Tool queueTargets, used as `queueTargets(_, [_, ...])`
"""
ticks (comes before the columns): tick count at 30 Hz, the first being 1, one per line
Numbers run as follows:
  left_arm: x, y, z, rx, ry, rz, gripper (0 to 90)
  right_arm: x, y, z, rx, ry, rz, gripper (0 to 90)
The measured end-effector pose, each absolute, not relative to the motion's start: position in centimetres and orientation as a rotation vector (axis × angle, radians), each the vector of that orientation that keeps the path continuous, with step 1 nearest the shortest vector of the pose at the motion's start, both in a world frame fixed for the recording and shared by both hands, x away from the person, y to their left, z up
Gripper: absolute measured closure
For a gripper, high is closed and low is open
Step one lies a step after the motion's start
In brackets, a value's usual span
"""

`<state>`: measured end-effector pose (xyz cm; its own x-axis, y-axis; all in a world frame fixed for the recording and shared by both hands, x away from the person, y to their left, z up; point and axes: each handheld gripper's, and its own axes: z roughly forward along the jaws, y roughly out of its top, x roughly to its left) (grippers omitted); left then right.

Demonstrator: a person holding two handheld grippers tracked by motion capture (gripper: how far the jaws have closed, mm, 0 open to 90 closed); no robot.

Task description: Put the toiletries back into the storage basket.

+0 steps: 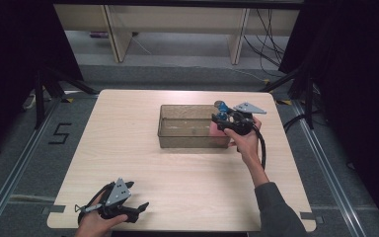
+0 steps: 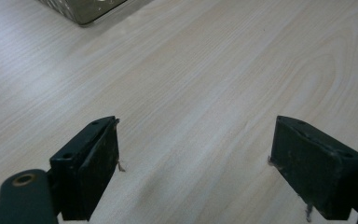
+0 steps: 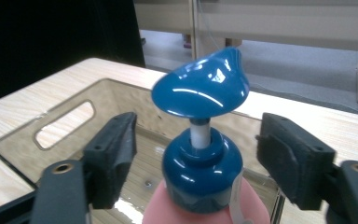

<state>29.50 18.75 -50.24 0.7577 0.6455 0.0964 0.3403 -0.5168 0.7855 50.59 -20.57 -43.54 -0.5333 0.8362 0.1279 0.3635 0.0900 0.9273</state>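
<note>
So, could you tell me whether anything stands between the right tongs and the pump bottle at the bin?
Nothing visible does. The right tongs stand open with the pink pump bottle between the jaws, a clear gap on each side of its blue collar. The bottle sits at the right end of the transparent bin.

A pale wooden table fills the middle of the high view, standing on grey floor. A clear plastic bin rests directly on it, right of centre toward the upper part.
</note>
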Motion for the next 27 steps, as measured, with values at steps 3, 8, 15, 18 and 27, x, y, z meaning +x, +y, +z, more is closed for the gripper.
queueTargets(3, [29.5,18.8,-50.3,2.149,0.734,0.49,14.8,50.0,-21.0,-43.1,1.176,1.926,1.455,24.9])
queueTargets(8, [29.5,18.8,-50.2,2.147,0.729,0.493,14.8,48.9,-21.7,-42.7,1.174,1.919,1.45,22.7])
queueTargets(15, [29.5,18.8,-50.2,2.15,0.73,0.493,14.8,47.6,-22.1,-42.4,1.206,1.924,1.457,21.8])
queueTargets(18, [29.4,18.8,-50.2,2.141,0.743,0.492,14.8,47.4,-22.3,-42.3,1.195,1.913,1.467,21.8])
queueTargets(27, [29.5,18.8,-50.2,2.125,0.738,0.498,14.8,46.8,-22.3,-42.2,1.173,1.929,1.463,22.3])
